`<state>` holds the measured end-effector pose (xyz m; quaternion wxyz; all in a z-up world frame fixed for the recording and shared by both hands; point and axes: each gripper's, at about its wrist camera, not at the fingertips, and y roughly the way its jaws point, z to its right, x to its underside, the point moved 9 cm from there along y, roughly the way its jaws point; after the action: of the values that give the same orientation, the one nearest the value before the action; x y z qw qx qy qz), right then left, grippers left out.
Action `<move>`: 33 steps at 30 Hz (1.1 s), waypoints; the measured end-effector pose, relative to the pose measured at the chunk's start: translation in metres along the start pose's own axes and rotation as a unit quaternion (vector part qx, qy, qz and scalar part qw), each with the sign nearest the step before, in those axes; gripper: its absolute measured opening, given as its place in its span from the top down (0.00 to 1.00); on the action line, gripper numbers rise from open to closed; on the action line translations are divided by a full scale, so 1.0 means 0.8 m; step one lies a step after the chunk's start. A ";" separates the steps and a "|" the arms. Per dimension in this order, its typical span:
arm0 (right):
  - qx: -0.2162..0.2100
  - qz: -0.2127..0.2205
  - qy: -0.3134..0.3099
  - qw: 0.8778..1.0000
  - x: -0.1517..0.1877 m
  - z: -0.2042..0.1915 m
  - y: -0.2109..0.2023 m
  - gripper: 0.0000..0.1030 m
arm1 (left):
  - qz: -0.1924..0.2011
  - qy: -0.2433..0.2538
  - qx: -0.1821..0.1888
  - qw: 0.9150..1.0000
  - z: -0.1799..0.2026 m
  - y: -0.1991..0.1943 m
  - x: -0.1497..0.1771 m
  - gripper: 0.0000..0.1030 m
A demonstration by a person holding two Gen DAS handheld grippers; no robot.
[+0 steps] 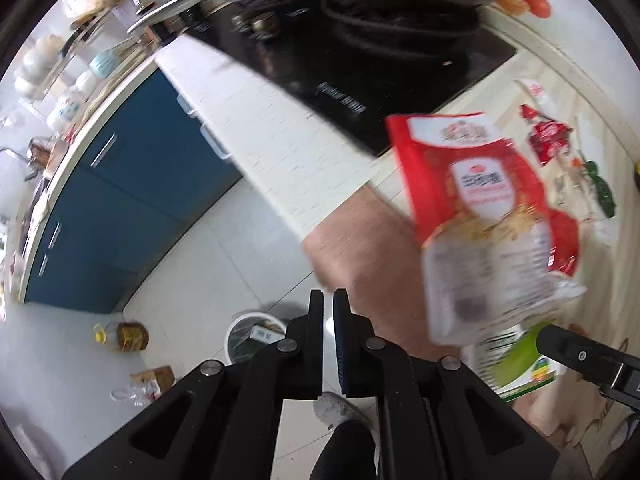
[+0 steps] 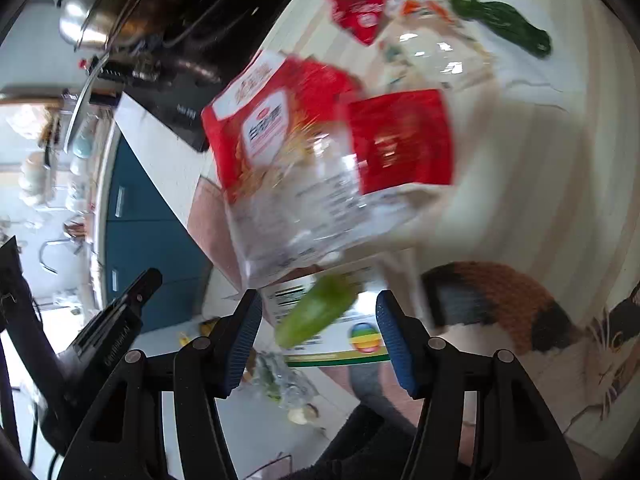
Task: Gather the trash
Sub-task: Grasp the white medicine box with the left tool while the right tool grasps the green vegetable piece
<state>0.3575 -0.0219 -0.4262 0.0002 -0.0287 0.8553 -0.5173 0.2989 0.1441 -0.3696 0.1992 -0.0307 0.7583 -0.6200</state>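
On the far left of your left wrist view the blue cabinet fronts (image 1: pixel 132 184) run along the floor, with a yellow-capped oil bottle (image 1: pixel 128 336) standing on the pale tiles near them. Just right of that, low in the view, a round white bin (image 1: pixel 244 332) sits on the floor with scraps inside. Your left gripper (image 1: pixel 328 300) hangs above the bin's right side, its fingers drawn almost together with only a thin slit between the pads and nothing in it. Further right and far, the black glass cooktop (image 1: pixel 360 80) lies in the pale counter. Right of it, a red and clear plastic noodle bag (image 2: pixel 288 152) shows blurred at the counter's near edge. In your right wrist view a white packet with a green print (image 2: pixel 360 336) lies just near of that bag, between the spread fingers of your right gripper (image 2: pixel 316 312); whether the pads press on it you cannot tell. Far right on the counter lie a small red sachet (image 2: pixel 360 12) and a dark green pepper (image 2: pixel 500 20)
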 end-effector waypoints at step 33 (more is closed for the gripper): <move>0.109 0.095 0.173 0.974 0.055 0.253 -0.099 0.83 | 0.004 0.556 0.039 0.830 0.271 0.021 0.090 0.07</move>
<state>0.3237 -0.2401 -0.4488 -0.0955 0.1429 0.7800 -0.6018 0.3096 -0.0745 -0.4373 -0.2523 0.3299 0.7166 -0.5604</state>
